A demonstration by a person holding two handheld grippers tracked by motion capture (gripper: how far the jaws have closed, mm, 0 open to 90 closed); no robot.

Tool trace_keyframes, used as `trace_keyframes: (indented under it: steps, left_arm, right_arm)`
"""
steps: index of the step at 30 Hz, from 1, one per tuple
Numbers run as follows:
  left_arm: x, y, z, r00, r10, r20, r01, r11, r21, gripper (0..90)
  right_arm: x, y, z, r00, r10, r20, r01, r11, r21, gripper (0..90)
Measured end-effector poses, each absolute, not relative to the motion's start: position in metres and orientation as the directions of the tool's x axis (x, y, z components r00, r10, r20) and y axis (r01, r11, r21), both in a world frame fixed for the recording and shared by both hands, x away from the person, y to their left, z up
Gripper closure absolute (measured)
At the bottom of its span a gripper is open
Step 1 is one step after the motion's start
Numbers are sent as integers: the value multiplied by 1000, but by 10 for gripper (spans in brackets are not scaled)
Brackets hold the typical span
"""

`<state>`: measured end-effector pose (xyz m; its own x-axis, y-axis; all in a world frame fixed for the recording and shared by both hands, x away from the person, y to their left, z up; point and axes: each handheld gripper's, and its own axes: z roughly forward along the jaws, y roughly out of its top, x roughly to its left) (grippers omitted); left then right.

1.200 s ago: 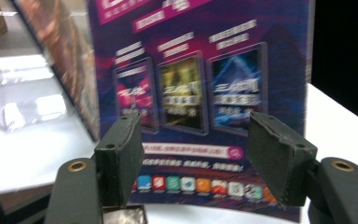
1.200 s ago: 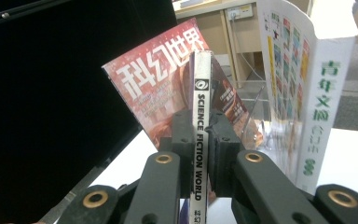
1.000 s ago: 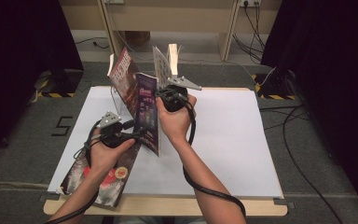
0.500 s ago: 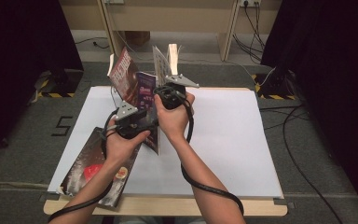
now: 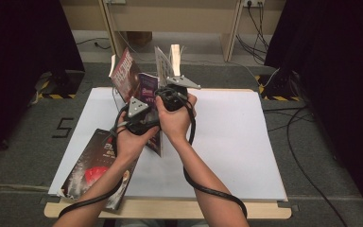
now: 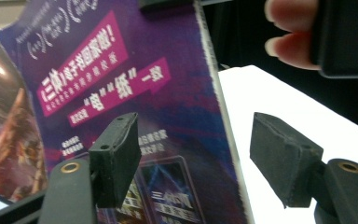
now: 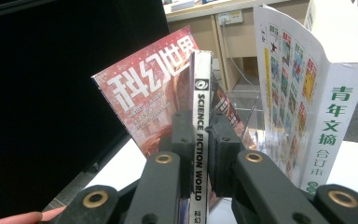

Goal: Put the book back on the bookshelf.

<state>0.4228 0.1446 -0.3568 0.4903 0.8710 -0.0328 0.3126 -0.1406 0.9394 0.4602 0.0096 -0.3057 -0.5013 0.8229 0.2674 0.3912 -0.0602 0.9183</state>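
Left claw (image 6: 193, 161) moved beside magazine (image 7: 201, 135) edge, right claw (image 7: 201, 156) clamping spine

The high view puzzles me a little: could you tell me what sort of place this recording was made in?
Probably an indoor recording booth or lab: a white-topped wooden table ringed by black curtains, loose black floor cables running over grey carpet, and wall sockets behind.
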Motion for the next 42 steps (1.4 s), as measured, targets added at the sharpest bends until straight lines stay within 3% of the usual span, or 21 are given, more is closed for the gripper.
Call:
trace_keyframes:
  steps: [12, 20, 24, 31, 36, 38, 42]
  left_arm:
    - [422, 135, -355, 431, 902, 31, 285, -168, 944, 437]
    - [419, 138, -345, 402, 915, 20, 257, -133, 957, 568]
    - [419, 147, -347, 372, 928, -37, 265, -68, 962, 645]
    - [416, 172, -369, 343, 937, -62, 287, -41, 957, 808]
    - [412, 189, -380, 302, 951, -59, 283, -31, 959, 824]
    - [412, 196, -382, 297, 952, -69, 284, -19, 959, 825]
    - [410, 203, -386, 297, 952, -78, 286, -11, 958, 825]
  right_arm:
    - [456, 13, -302, -494, 829, 263, 387, -62, 920, 836]
    - [447, 17, -289, -506, 830, 237, 333, -65, 941, 833]
    - [446, 24, -287, -524, 827, 202, 294, -46, 955, 816]
    - [449, 40, -301, -592, 786, 177, 301, 12, 954, 717]
    - [446, 49, -309, -673, 720, 172, 316, 69, 946, 669]
    - [442, 47, -306, -703, 682, 204, 324, 52, 944, 609]
    - [429, 29, -298, -718, 664, 207, 312, 41, 949, 588]
